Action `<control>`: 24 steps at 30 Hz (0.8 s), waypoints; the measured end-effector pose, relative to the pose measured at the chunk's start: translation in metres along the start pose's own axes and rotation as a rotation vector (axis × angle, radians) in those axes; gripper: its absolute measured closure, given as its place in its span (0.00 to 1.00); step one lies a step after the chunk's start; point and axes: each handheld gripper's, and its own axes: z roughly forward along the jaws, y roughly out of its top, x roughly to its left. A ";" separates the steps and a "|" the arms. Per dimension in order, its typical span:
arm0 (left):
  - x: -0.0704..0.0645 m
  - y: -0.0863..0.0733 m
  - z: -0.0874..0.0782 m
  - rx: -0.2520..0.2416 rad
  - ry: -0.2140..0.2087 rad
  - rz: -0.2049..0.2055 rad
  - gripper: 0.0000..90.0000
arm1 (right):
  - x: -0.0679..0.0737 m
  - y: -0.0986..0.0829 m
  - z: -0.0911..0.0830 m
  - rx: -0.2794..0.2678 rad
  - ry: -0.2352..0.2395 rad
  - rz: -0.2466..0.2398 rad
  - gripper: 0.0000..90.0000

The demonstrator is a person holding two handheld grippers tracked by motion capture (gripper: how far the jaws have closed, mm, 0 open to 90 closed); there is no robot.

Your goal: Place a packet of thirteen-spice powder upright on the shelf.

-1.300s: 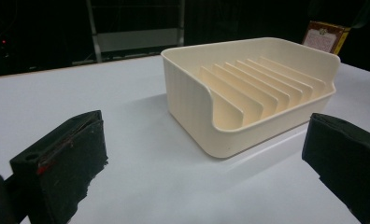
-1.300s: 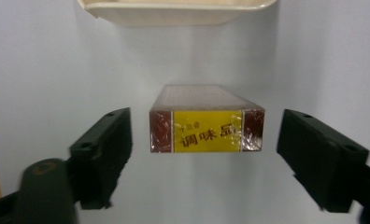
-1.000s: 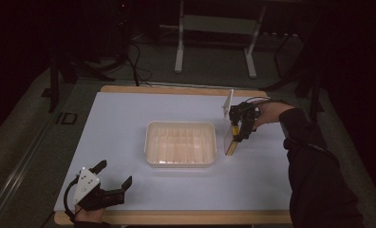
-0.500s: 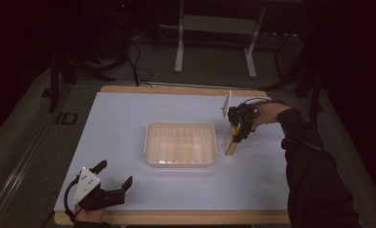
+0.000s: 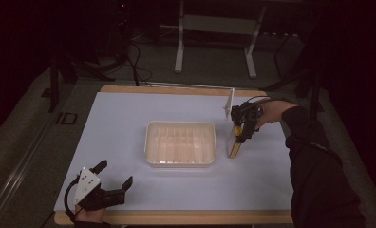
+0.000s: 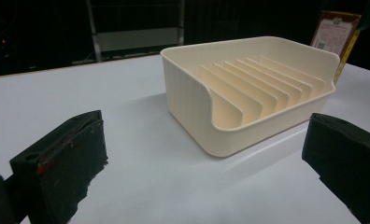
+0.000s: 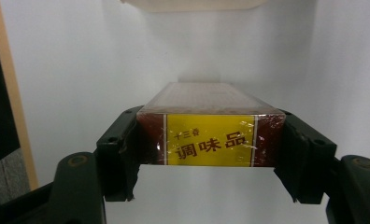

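1. Two grippers are at work over a white table (image 5: 129,123): the right gripper (image 5: 243,135) sits at about 3 o'clock from the table's middle, and the left gripper (image 5: 111,183) rests near the table's 7 o'clock corner.
2. The right gripper is clenched on a seasoning box (image 7: 210,126), a flat dark-red pack with a yellow label, one jaw pressed on each narrow side.
3. In the high view the seasoning box (image 5: 235,146) stands on edge just beside the right wall of a cream rack tray (image 5: 180,142), at the tray's 3 o'clock.
4. The left gripper (image 6: 206,158) is released, its jaws spread wide with nothing between them, aimed at the rack tray (image 6: 248,88) and well apart from it.
5. The tray's ribbed slots hold nothing.
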 end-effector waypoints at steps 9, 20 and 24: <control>-0.001 0.000 0.000 -0.001 -0.001 0.001 0.00 | 0.009 -0.001 -0.016 -0.007 -0.003 0.010 0.35; -0.001 0.001 0.000 -0.001 -0.001 0.001 0.00 | 0.020 0.000 -0.036 -0.014 -0.018 -0.001 0.35; -0.001 0.001 0.000 -0.004 -0.001 -0.003 0.00 | 0.023 0.002 -0.045 -0.012 -0.016 -0.001 0.35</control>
